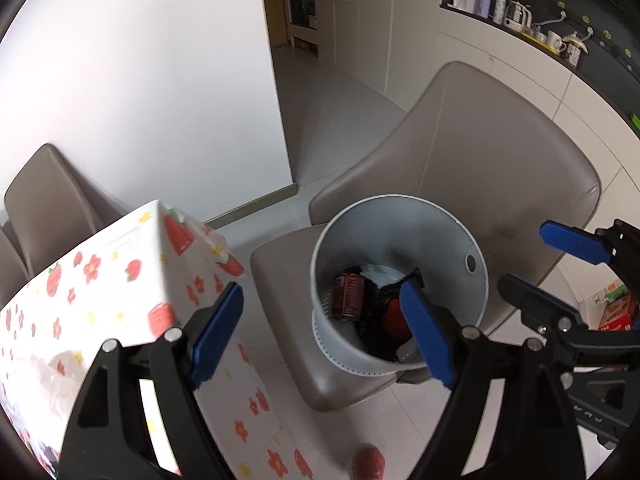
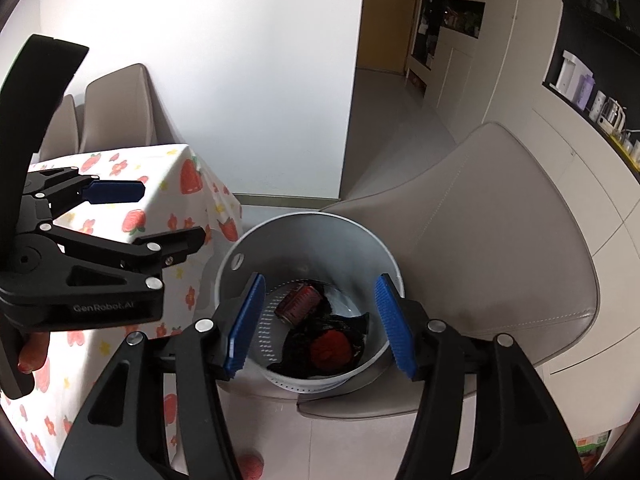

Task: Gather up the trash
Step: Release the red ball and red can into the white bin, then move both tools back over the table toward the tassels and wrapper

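Note:
A pale round bin (image 1: 400, 232) (image 2: 312, 240) stands on a beige chair seat (image 1: 288, 280). Inside lie a dark red can (image 1: 348, 294) (image 2: 300, 302) and a crumpled black wrapper (image 1: 376, 320) (image 2: 296, 340) with a red lump (image 2: 330, 346) on it. My left gripper (image 1: 324, 336) is open and empty, with one blue pad over the bin and the other over the tablecloth. My right gripper (image 2: 320, 324) hangs open above the bin's mouth, nothing between its pads. Each gripper also shows in the other's view: the right gripper (image 1: 524, 258) and the left gripper (image 2: 172, 214), both open.
A table with a strawberry-print cloth (image 1: 100, 280) (image 2: 180, 168) stands close on the left of the bin. The chair's tall backrest (image 1: 500, 152) (image 2: 500, 208) rises behind it. More chairs (image 2: 116, 108) stand by the white wall. Boxes (image 1: 616, 308) sit on the floor at right.

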